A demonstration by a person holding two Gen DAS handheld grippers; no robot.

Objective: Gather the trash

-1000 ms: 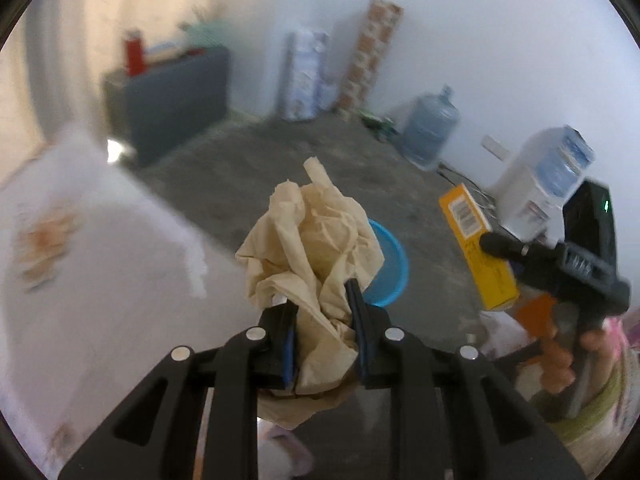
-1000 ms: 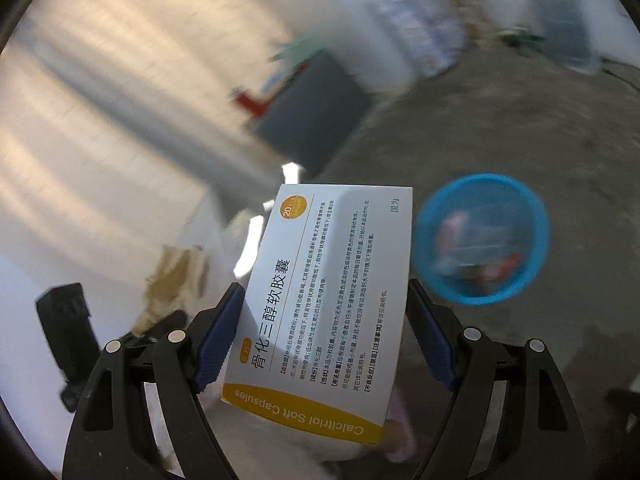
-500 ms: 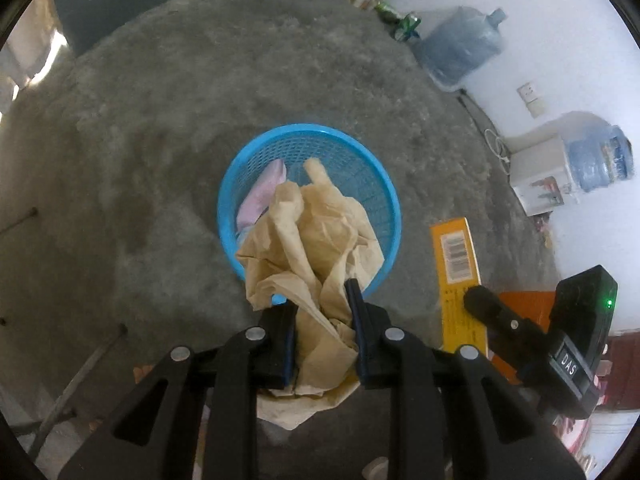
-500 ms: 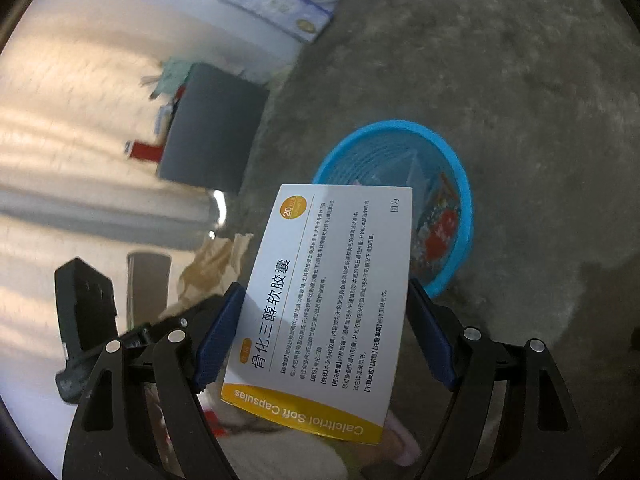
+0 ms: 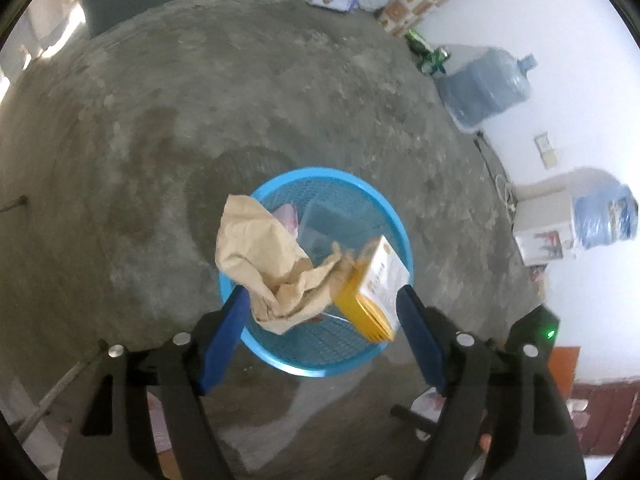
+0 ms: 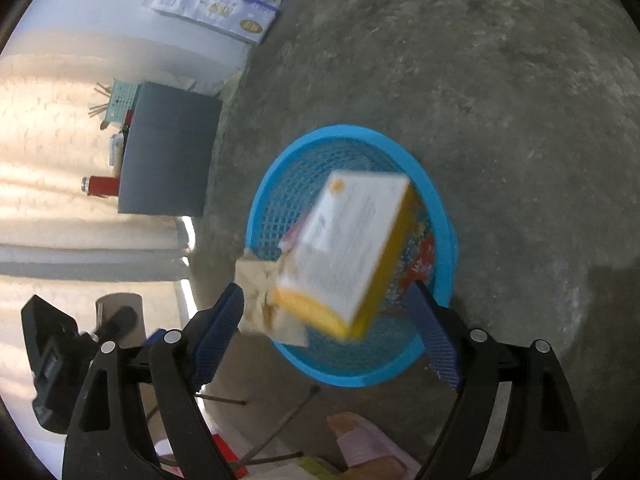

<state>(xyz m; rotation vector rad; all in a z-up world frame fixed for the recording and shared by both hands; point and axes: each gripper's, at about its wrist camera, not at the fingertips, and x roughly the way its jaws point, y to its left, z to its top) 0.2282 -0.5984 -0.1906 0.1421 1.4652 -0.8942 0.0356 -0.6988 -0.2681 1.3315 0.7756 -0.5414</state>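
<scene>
Two pieces of trash in mid-fall above one blue basket (image 5: 394,228), blurred, neither yet down among what already lies inside. Largest worry: basket itself, light mesh plastic standing loose on bare concrete floor (image 5: 160,120); a knock from either falling piece on its rim (image 6: 448,248) could tip or skid it. Next, white-and-yellow medicine box (image 6: 348,248): tumbling tilted over the rim's near side in the left wrist view, so likely to clip the edge and bounce out onto the floor. Then crumpled brown paper (image 5: 264,260): hanging over the rim's left side, partly outside the opening, brushing the box's corner; light enough to drift and land beside the basket.

Left gripper (image 5: 320,332): jaws just spread wide, pads clear of the paper, nothing pressed between them. Right gripper (image 6: 328,332): jaws just eased a little wider, standing wide apart, box free beyond the pads, nothing held. Both poised over the basket, pointing steeply down.
</scene>
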